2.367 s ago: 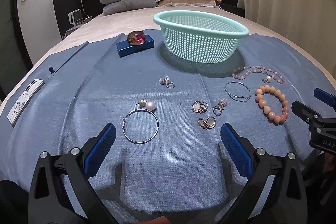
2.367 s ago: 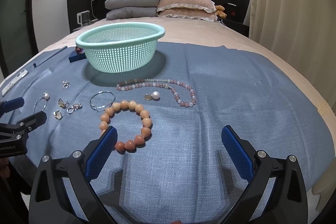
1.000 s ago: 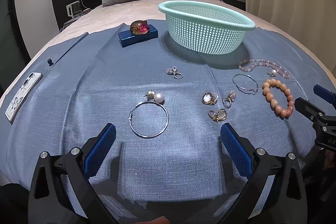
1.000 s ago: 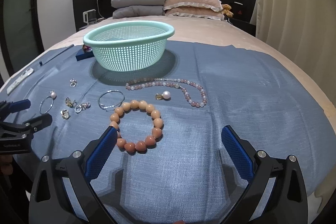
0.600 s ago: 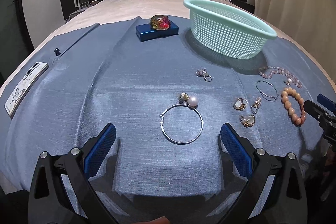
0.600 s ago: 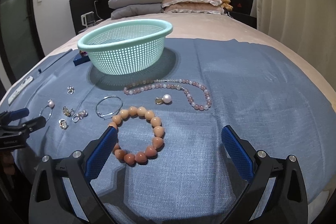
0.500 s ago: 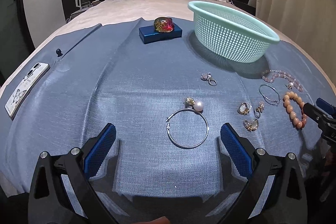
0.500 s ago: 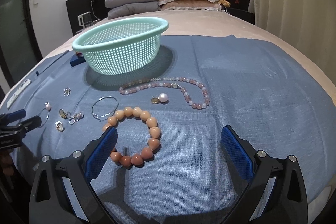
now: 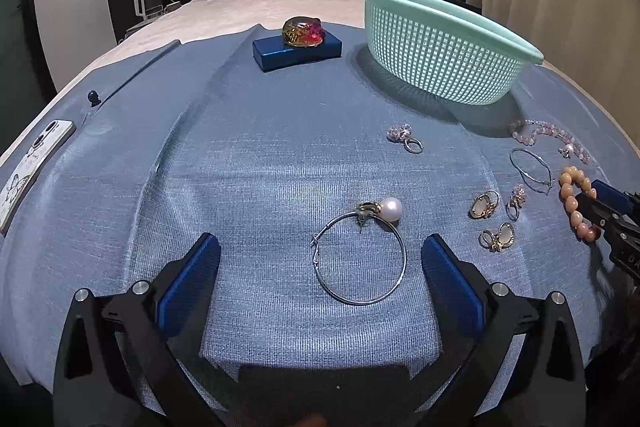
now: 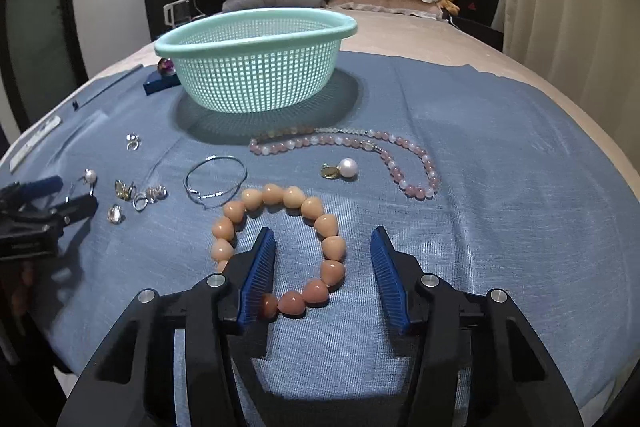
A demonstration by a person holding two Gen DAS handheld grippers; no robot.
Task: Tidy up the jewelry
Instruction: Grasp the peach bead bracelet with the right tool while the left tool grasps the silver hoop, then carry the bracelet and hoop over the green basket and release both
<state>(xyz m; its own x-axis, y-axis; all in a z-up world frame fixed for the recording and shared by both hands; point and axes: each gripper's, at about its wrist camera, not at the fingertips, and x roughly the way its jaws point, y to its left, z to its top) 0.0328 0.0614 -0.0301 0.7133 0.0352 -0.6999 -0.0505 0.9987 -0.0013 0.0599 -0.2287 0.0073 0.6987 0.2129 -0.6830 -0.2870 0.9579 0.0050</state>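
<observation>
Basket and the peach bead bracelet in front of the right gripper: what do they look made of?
Basket: looks like moulded plastic, mint green, with a regular grid of holes and a smooth rolled rim. Bracelet: chunky peach beads with a smooth, softly glossy surface, possibly polished stone or resin; the look cannot settle which. The right gripper is closing around its near side, pads not yet pressing.

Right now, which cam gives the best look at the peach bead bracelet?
Right wrist. The peach bead bracelet lies almost whole and centered there, only its near-left beads hidden behind the closing right claw, one side between the fingers, untouched. The left wrist view shows only a partial arc at the right edge, cut off by that claw.
</observation>
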